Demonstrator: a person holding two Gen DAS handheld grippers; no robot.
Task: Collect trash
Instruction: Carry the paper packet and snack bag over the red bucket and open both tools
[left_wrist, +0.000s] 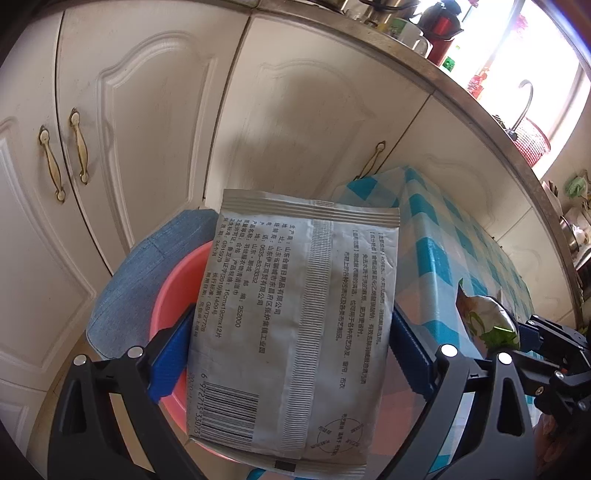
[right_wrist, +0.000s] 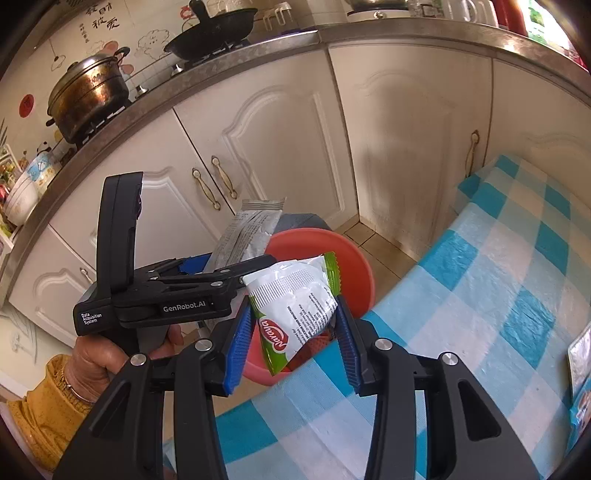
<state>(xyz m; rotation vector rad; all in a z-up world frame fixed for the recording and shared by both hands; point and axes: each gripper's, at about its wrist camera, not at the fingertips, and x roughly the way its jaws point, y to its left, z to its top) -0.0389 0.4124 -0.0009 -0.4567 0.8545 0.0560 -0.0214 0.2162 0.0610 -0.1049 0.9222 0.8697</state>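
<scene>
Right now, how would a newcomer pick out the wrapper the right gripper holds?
Find the checked table, then the red basin at its corner. Above it, the right gripper pinches a white wrapper with green edges, unlike the grey pouch.

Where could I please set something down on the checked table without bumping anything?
The checked table is bare across its middle, between the cabinet-side edge and a packet at the far right. Near the red basin it is crowded: both grippers hold wrappers there.

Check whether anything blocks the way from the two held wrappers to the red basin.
Nothing visible does. The left gripper holds the grey packet right above the red basin, whose mouth lies open. The right gripper holds the green-and-white wrapper at the basin's near rim, beside the checked tablecloth.
</scene>
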